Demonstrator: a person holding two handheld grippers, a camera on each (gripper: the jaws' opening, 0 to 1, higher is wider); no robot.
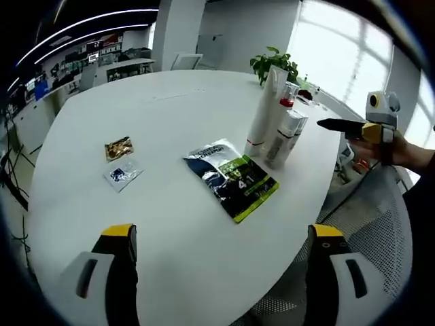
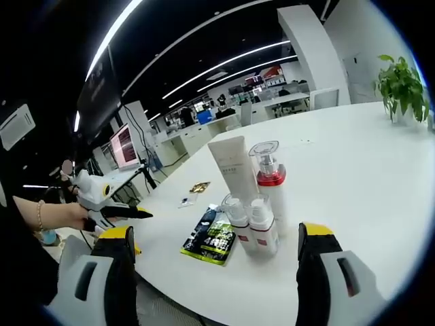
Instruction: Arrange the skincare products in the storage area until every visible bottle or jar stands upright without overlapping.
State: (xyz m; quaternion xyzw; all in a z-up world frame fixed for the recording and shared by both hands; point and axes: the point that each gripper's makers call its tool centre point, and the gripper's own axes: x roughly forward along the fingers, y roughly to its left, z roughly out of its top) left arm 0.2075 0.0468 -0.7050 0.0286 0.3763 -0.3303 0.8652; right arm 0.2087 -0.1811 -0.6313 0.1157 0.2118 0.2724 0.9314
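Standing upright in a tight cluster right of centre: tall white tube [image 2: 233,173], red-collared pump bottle [image 2: 268,178], two small white bottles [image 2: 250,224] in front, touching. Probably light, smooth plastic, top-heavy, easy to topple; best gripped low on the body. Just left, a flat green packet [image 2: 211,238] on the white table [image 2: 353,170]. Left gripper [image 1: 221,261] wide and empty; right gripper [image 2: 216,261] likewise.
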